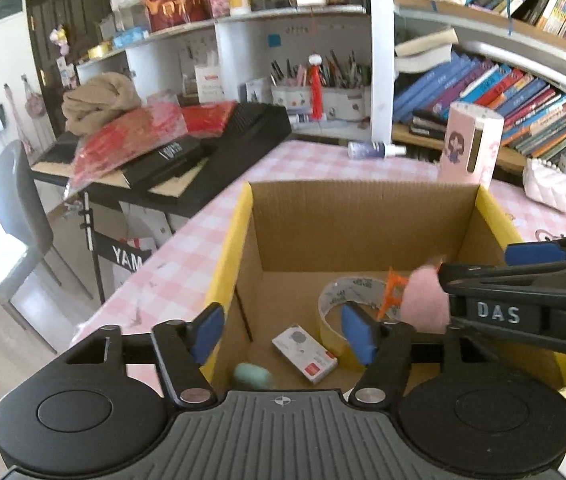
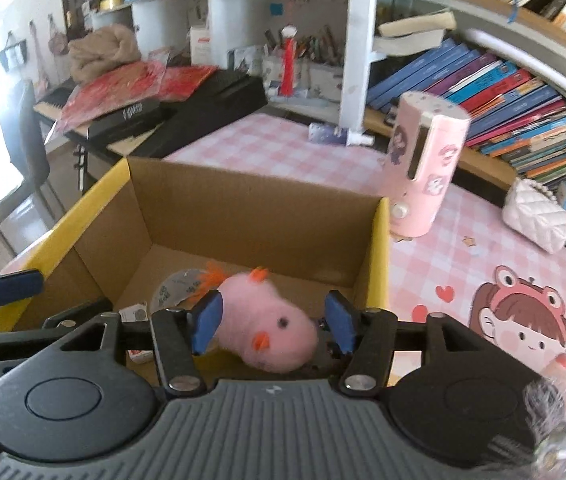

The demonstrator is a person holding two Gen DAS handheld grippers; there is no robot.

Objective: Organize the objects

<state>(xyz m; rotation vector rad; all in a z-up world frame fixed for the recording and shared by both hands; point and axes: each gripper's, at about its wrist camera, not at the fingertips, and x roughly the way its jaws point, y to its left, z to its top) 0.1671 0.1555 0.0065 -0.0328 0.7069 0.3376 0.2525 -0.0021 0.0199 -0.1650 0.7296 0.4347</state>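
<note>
Pink and fuzzy, the plush chick (image 2: 269,320) sits between the right gripper (image 2: 273,326)'s spread blue pads, over the open cardboard box (image 2: 243,204); whether the pads touch it is hard to tell through blur. Its long axis runs across the jaws, beak toward the camera. The left gripper (image 1: 283,330), also spread and empty, hovers over the box's near-left corner, farther from the chick.

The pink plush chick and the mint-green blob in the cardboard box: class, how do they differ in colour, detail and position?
The pink plush chick is pink with an orange beak and crest; the mint-green blob is plain, too blurred to identify. The chick sits between the right gripper's open fingers, over the box; the blob lies on the floor of the cardboard box, near the open left gripper. Both look small and rounded.
</note>
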